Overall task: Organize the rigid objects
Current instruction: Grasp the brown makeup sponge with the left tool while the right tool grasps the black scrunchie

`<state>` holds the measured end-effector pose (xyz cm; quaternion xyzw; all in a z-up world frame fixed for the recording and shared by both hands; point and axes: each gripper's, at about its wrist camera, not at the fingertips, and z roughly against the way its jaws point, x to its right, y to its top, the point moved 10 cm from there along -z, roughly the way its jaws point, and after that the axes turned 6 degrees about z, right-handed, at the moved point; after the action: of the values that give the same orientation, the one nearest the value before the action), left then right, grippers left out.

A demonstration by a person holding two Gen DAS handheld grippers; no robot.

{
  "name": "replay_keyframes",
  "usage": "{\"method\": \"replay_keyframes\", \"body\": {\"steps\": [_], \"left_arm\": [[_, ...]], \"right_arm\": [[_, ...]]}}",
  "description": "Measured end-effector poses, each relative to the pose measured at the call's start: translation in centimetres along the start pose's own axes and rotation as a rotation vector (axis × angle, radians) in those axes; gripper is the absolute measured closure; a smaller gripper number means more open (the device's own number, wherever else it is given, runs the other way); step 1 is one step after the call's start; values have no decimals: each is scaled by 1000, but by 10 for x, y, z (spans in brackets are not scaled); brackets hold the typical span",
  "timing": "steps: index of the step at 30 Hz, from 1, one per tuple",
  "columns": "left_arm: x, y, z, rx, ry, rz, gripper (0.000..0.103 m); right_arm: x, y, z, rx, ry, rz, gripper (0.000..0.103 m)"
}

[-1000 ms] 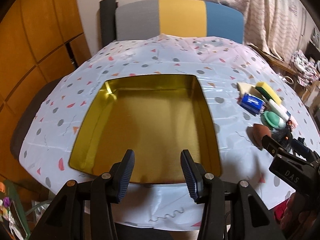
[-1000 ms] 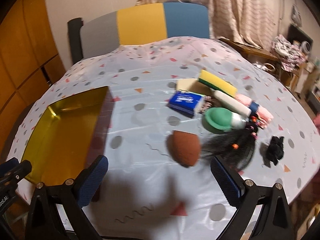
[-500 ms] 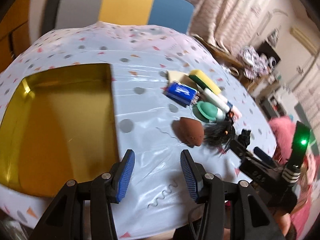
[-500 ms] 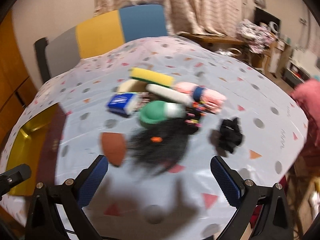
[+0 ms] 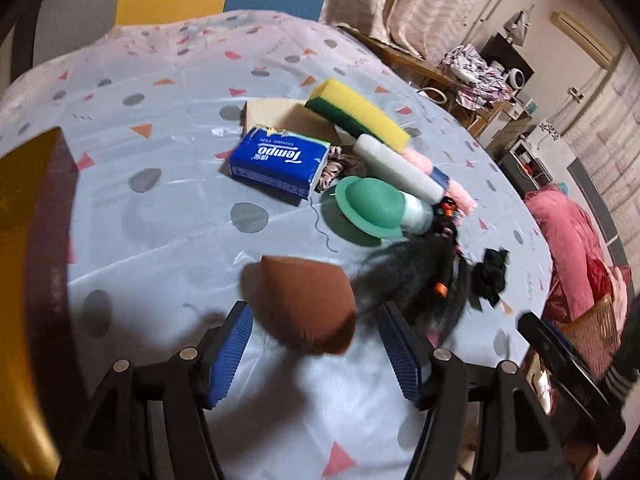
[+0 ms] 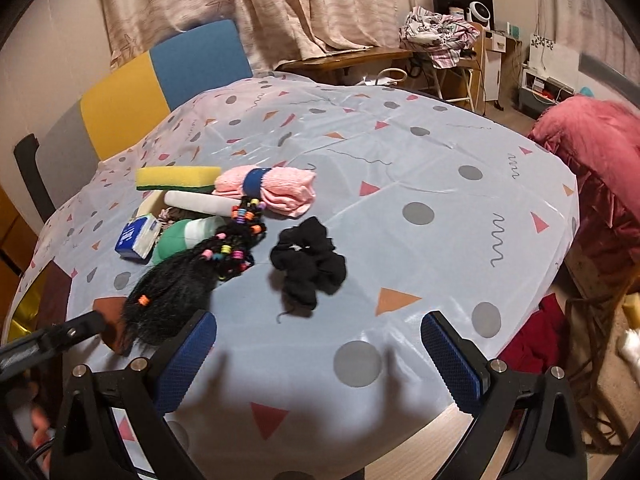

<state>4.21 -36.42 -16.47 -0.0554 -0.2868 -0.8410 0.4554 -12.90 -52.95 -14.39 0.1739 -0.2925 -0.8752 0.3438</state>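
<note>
My left gripper [image 5: 316, 350] is open, its blue pads either side of a brown egg-shaped sponge [image 5: 308, 306] on the table, not closed on it. Beyond lie a blue Tempo tissue pack [image 5: 278, 166], a green-capped bottle [image 5: 372, 206], a white tube [image 5: 398, 168], a yellow-green sponge [image 5: 358, 110] and a black beaded wig [image 5: 416, 280]. The gold tray [image 5: 24, 264] is at far left. My right gripper [image 6: 320, 354] is open and empty, just short of a black scrunchie [image 6: 308, 266]. The wig [image 6: 180, 280] lies to its left.
A rolled pink towel with a blue band [image 6: 266, 190] lies behind the pile. A grey, yellow and blue chair [image 6: 132, 108] stands at the table's far side. A pink bundle [image 6: 600, 168] sits off the table's right edge.
My left gripper swung right from over the gold tray to the brown sponge and closed in on it. My right gripper swung right from the brown sponge to the black scrunchie. Both stayed open.
</note>
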Motion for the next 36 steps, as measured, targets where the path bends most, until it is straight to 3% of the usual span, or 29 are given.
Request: {"method": "replay_keyframes", "body": {"steps": [9,12,15,23,31,36], "left_arm": [[-2,3,-29,-17,24,-29,39],[-4,4,-29,13,17,-23,51],[-6,5,-27,21,10,-26,56],[-10,-5,-13,28,-24,7,61],[-20,-14,14,61,-44,36,62],[-22,-12,39,101,-65,38,62]], "right_arm": [[10,9,-19,15,39,-19,0],[6,17,-27,32,50,5,0],[3,26,-38,45,55,20,0],[2,26,-64,20,51,21,8],[-4,22,-71,2,84,29,54],[-7,17,-64,1,89,29,66]]}}
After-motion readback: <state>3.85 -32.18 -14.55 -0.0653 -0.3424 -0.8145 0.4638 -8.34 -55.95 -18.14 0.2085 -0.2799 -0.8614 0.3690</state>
